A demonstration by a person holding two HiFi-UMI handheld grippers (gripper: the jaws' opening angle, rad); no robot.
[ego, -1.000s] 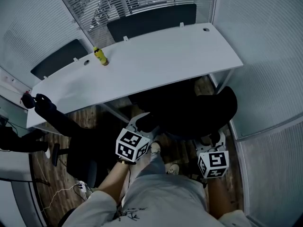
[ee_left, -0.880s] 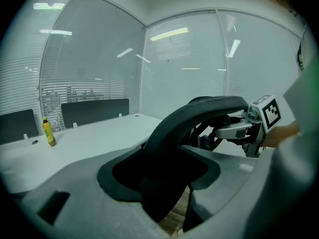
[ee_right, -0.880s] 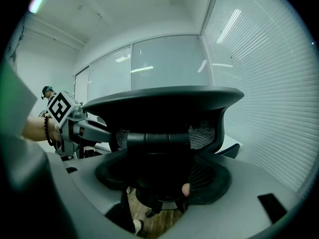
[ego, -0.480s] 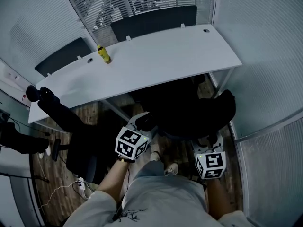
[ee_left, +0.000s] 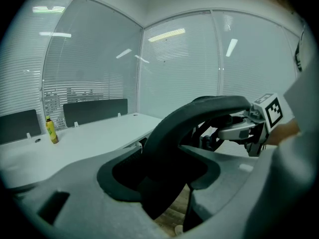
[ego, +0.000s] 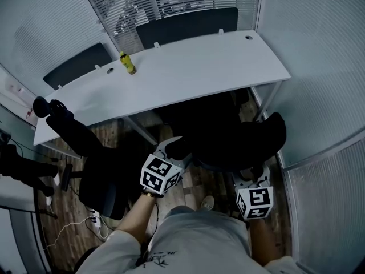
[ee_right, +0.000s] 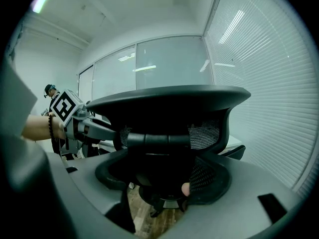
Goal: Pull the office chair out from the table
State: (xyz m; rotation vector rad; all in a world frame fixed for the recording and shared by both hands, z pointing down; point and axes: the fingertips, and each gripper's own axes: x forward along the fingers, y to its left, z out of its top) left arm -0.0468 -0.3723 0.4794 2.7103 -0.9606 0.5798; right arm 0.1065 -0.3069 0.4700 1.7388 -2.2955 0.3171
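Office chair [ego: 239, 140], black, mesh-backed: standing partly under the right end of white table [ego: 188, 67], backrest toward the person. Left gripper [ego: 173, 148]: jaws spread wide, clamped across the backrest's left edge. Right gripper [ego: 254, 174]: jaws closed on the backrest's right side.

The person wears a pale grey shirt [ego: 194, 244] with a dark sketch print and a beaded bracelet [ee_right: 49, 125]. The grey left gripper [ego: 174, 147] and right gripper [ego: 258, 174] carry black-and-white marker cubes.

Office chair [ego: 239, 137] partly under table [ego: 194, 67] at right, bottle [ego: 128, 63] on it, left
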